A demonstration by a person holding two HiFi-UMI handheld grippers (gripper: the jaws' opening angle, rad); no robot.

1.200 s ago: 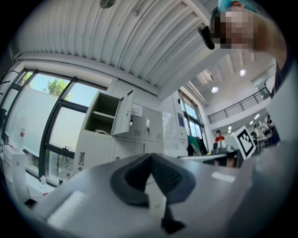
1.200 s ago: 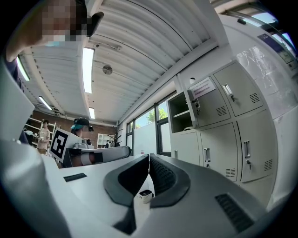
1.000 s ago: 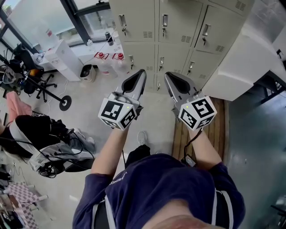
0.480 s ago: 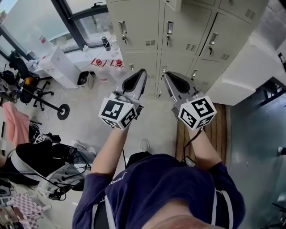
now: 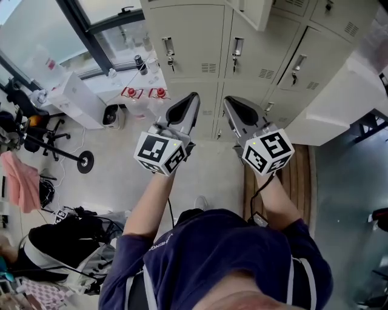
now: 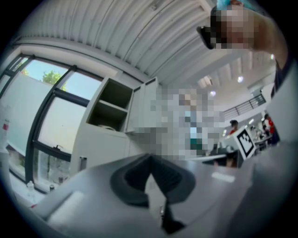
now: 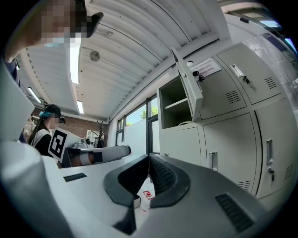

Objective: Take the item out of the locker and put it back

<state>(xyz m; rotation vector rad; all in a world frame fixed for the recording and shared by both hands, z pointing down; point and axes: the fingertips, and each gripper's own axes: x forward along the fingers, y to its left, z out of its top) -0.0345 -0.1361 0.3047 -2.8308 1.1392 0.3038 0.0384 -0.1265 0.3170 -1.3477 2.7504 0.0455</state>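
Note:
The beige lockers (image 5: 200, 42) stand ahead of me. One upper locker (image 7: 176, 106) is open, its door (image 7: 188, 83) swung out; the door's lower edge (image 5: 254, 11) shows at the top of the head view. The open locker (image 6: 109, 106) also shows in the left gripper view. A pale rounded thing (image 7: 187, 123) lies on its lower shelf, too small to name. My left gripper (image 5: 194, 95) and right gripper (image 5: 226, 100) are held up side by side before the lockers. Both are shut with nothing between the jaws.
A window and a white cabinet (image 5: 73, 97) are at the left, with red-capped bottles (image 5: 140, 92) on the floor. An office chair (image 5: 42, 130) and black bags (image 5: 60, 239) lie left of me. A wooden platform (image 5: 297, 175) and a white counter (image 5: 345, 97) are right.
The lockers have slid down in the head view and the open door has come into sight at the top. Both grippers keep their place and stay shut.

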